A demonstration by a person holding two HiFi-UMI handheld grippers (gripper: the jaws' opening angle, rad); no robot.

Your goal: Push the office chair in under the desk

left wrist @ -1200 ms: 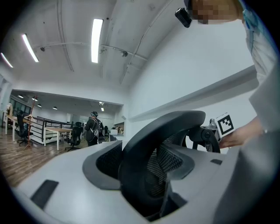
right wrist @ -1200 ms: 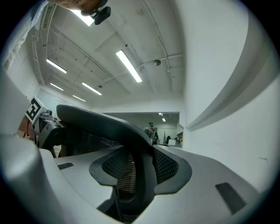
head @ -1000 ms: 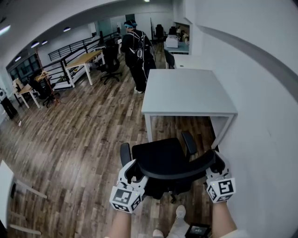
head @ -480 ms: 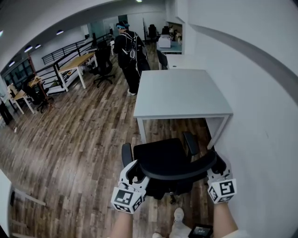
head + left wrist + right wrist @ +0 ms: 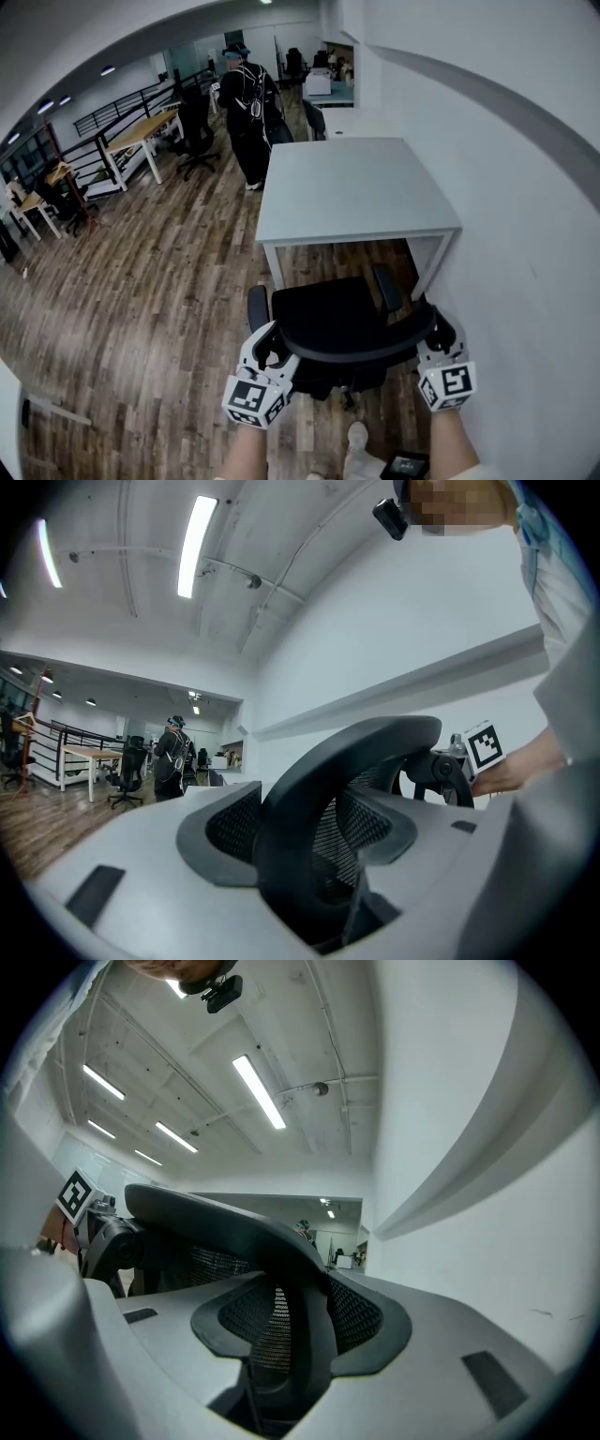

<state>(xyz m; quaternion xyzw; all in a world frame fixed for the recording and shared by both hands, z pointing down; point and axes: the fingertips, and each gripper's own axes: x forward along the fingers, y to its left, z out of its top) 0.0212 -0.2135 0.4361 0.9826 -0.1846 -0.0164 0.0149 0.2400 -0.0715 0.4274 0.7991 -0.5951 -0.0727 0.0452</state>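
The black office chair (image 5: 326,319) stands on the wooden floor, its seat front at the near edge of the white desk (image 5: 356,183). My left gripper (image 5: 272,349) is shut on the left end of the curved backrest rim (image 5: 361,345). My right gripper (image 5: 437,334) is shut on its right end. In the left gripper view the mesh-backed rim (image 5: 309,789) runs between the grey jaws of the left gripper (image 5: 309,846), with the right gripper's marker cube (image 5: 481,747) beyond. In the right gripper view the same rim (image 5: 281,1260) lies between the jaws of the right gripper (image 5: 291,1335).
A white wall (image 5: 525,234) runs close along the right of the desk and chair. A person (image 5: 246,103) stands beyond the desk's far left corner. Other desks (image 5: 141,131) and chairs stand at the far left. My own shoe (image 5: 359,436) is just behind the chair.
The chair and both grippers have moved forward, so the seat is closer to the desk's front edge. The person in the background has shifted left in the view.
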